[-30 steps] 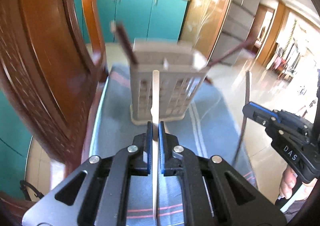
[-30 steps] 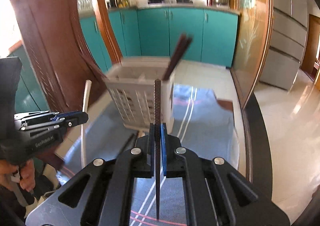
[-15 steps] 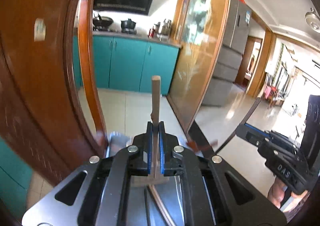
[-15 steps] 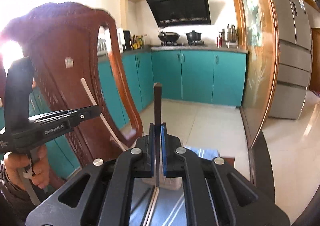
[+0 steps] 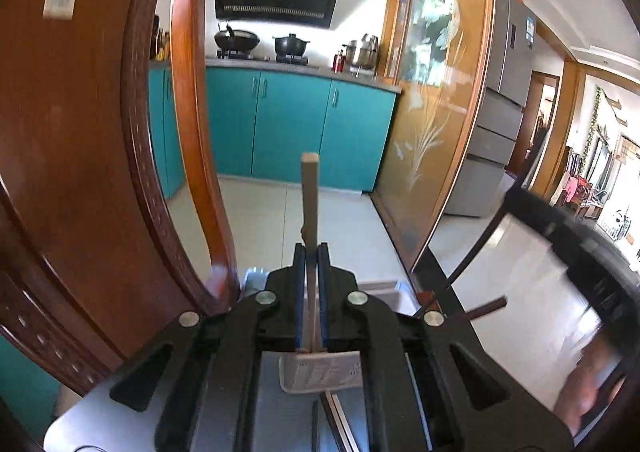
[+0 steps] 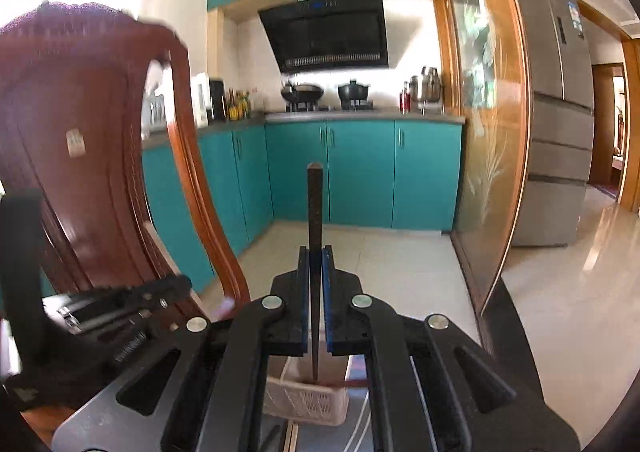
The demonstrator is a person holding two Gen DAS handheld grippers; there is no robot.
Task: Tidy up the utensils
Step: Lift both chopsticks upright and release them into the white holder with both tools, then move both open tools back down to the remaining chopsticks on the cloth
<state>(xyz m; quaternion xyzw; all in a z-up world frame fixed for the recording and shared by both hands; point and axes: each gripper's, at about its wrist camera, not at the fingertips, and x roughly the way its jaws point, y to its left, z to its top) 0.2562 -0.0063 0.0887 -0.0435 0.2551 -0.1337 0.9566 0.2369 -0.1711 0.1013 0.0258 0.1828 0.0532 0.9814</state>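
Two chopsticks are sitting in two grippers, one apiece, and below them a pale slotted utensil basket [image 6: 306,402] is showing under the fingers of both views, standing on the blue-grey tabletop [image 5: 240,404]. Being the largest of the task's things, the basket is looking like light, stiff plastic with open lattice walls; it would probably slide or tip if a stick were pushed against its rim, so the sticks want dropping in from above rather than levering.

Between the fingers of the left gripper [image 5: 312,252], a light tan chopstick [image 5: 310,192] is standing upright, pinched low on its shaft with most of its length reaching beyond the fingertips. Between the fingers of the right gripper [image 6: 315,256], a dark chopstick [image 6: 315,212] is being held the same way, its lower end pointing down toward the basket. Both pairs of fingers are closed narrow on their sticks.

Each stick is likely light, rigid and smooth, so it may pivot or slip in a two-point pinch; a hold nearer mid-shaft would be steadier. More sticks are lying on the tabletop just below the basket.
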